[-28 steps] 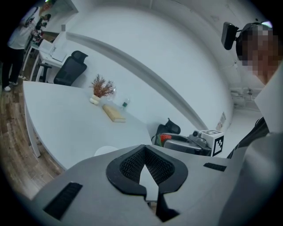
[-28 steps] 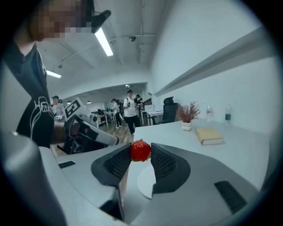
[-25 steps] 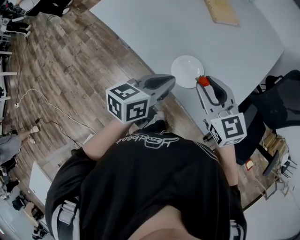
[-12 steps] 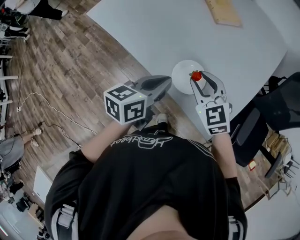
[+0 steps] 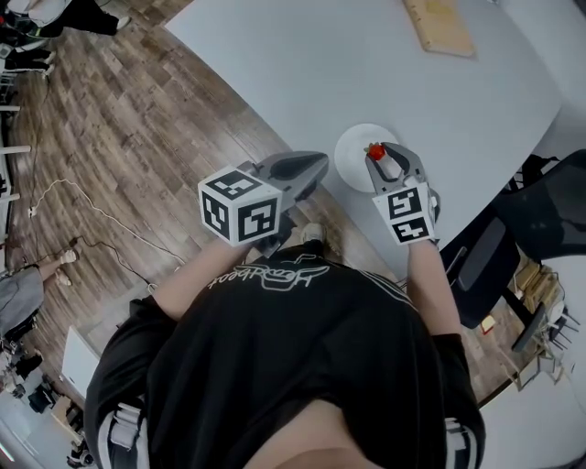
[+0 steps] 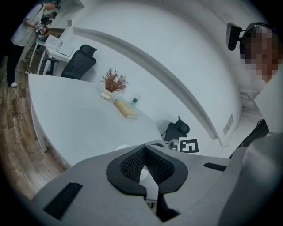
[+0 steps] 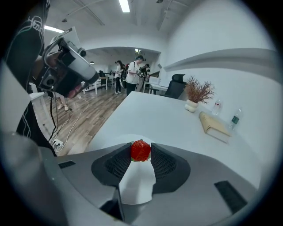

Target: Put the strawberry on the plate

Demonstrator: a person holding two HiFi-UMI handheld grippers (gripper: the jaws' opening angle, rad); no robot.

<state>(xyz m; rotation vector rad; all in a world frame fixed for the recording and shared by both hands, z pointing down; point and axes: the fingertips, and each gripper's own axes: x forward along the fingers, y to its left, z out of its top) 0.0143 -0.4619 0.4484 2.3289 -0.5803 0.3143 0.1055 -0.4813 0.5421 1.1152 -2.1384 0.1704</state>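
A red strawberry (image 5: 375,151) is pinched between the tips of my right gripper (image 5: 376,154), which is shut on it. The berry hangs over the near-right part of the white plate (image 5: 355,151), close to the table's near edge. In the right gripper view the strawberry (image 7: 140,150) sits between the two pads, with the plate (image 7: 116,139) just beyond and below. My left gripper (image 5: 314,170) is held left of the plate over the table's edge, its jaws shut and holding nothing. In the left gripper view a sliver of the plate (image 6: 124,147) shows past its jaws.
The grey table (image 5: 302,64) ends close to the plate, with wood floor (image 5: 119,137) beyond the edge. A tan book (image 5: 438,23) lies at the far side. A black chair (image 5: 540,206) stands to the right. A potted plant (image 7: 196,95) and bottle (image 7: 235,118) stand far off.
My right gripper has carried the strawberry left and a little forward, from beside the plate's right rim to over the plate. The left gripper has hardly moved.
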